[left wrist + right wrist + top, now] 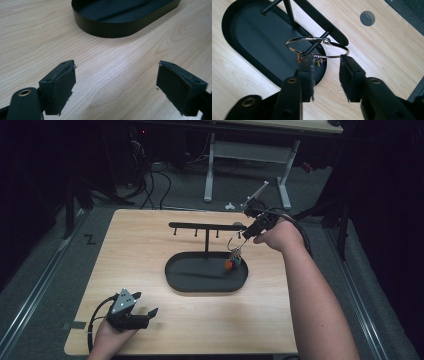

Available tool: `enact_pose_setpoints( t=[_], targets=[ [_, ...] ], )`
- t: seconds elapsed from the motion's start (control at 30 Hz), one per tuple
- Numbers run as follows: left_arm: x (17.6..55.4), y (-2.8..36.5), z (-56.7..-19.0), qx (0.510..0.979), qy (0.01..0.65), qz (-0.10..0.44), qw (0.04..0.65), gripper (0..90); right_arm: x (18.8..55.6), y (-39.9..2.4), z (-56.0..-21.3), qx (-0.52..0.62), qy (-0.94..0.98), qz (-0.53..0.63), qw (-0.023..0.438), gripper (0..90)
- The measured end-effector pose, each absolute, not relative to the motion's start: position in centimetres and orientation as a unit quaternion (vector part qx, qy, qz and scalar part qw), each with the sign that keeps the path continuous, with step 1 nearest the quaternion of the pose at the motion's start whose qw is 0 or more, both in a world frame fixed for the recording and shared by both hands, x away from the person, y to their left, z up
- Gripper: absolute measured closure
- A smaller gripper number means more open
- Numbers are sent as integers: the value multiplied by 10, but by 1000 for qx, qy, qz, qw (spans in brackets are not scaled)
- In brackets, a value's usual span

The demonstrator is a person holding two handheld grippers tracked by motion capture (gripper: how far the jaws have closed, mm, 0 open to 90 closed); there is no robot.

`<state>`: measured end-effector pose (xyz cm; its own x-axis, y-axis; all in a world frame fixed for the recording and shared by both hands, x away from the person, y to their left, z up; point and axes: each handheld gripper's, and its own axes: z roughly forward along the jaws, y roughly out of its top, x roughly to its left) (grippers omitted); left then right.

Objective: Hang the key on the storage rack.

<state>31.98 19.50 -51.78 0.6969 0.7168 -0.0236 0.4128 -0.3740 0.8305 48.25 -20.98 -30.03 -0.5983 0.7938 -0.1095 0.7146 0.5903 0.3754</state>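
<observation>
Silver wire key ring [317,47], hung over a black rack peg [315,46], could be dragged off if snagged by the right gripper [325,60], whose released jaws flank it.

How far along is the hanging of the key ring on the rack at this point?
Mostly done: the key ring is looped over the end peg of the rack, its charms dangling above the tray. In hand: the right gripper has its jaws parted at the ring, not pinching it. Left: pulling that gripper away. The left gripper rests open near the table edge.
</observation>
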Motion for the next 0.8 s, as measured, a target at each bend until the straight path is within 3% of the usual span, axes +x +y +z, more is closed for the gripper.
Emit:
enact_pose_setpoints(
  t=[0.07,0.47,0.8],
  targets=[
    [320,195,-518,811,348,174,437,163,479,-212,-302,436,875,154,143,583],
    [320,193,-518,813,346,173,435,163,463,-224,-315,448,862,168,167,552],
    [320,191,-519,815,344,172,434,163,445,-245,-339,474,841,196,173,451]
  ],
)
